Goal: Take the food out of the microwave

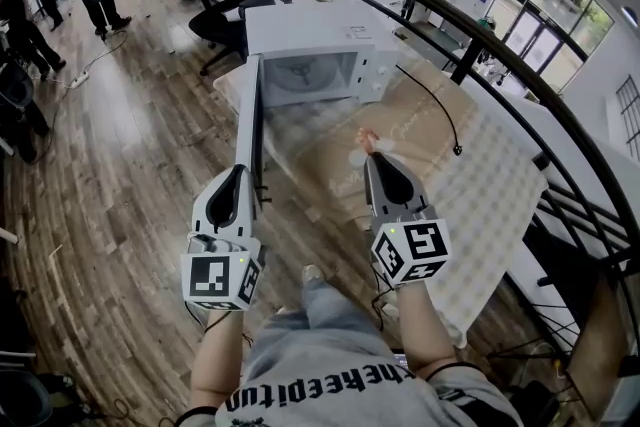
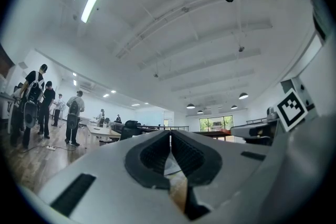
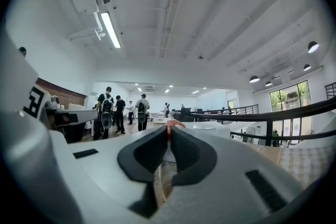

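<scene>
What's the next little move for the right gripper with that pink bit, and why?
Likely lower the right gripper and set the pinkish food piece on the table, then open the jaws. They are shut on the piece, it hangs in front of the microwave rather than inside, and the cavity behind the open door looks empty.

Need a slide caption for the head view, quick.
Right claw shut on food before the open microwave; left claw shut, empty, beside its door.

Smooth white microwave point(image 1: 310, 40), wooden plank floor point(image 1: 130, 175), checked cloth point(image 1: 490, 185)
</scene>
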The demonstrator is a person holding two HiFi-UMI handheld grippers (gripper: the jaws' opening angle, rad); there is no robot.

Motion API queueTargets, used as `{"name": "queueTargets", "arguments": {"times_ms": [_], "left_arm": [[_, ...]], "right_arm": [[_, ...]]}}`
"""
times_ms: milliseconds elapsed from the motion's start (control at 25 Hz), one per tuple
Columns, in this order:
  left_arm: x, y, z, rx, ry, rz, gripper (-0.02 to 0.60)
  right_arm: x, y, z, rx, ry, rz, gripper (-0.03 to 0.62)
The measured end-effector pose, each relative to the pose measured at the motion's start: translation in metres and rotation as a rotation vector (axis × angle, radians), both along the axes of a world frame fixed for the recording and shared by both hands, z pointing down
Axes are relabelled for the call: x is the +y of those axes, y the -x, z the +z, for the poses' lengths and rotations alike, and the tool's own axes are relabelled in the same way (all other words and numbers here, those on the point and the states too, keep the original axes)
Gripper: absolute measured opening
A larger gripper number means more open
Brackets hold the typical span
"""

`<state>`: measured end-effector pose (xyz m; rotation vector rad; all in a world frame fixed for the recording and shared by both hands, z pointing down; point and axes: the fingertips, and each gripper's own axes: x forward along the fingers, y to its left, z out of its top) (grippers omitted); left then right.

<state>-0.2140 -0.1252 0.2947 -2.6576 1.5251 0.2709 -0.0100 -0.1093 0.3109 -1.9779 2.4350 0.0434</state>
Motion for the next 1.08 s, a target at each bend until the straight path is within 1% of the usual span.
{"name": "queueTargets", "arguments": {"times_ms": [320, 560, 920, 1080], "left_arm": [[0.001, 0.003, 0.001, 0.004, 0.002, -0.001, 0.011], [-0.002, 0.006, 0.004, 0.0, 0.016, -0.019, 0.011], [-0.002, 0.013, 0.005, 0.013, 0.032, -0.032, 0.011], [-0.005, 0.014, 0.01, 0.013, 0.021, -0.029, 0.011]], "right_arm": [[0.002, 0.004, -0.003, 0.009, -0.012, 0.001, 0.023], [0.001, 0.005, -0.003, 0.006, -0.013, -0.003, 0.023], [-0.001, 0.011, -0.005, 0.011, -0.021, -0.01, 0.023], [-0.003, 0.012, -0.003, 0.008, -0.02, -0.013, 0.023]]}}
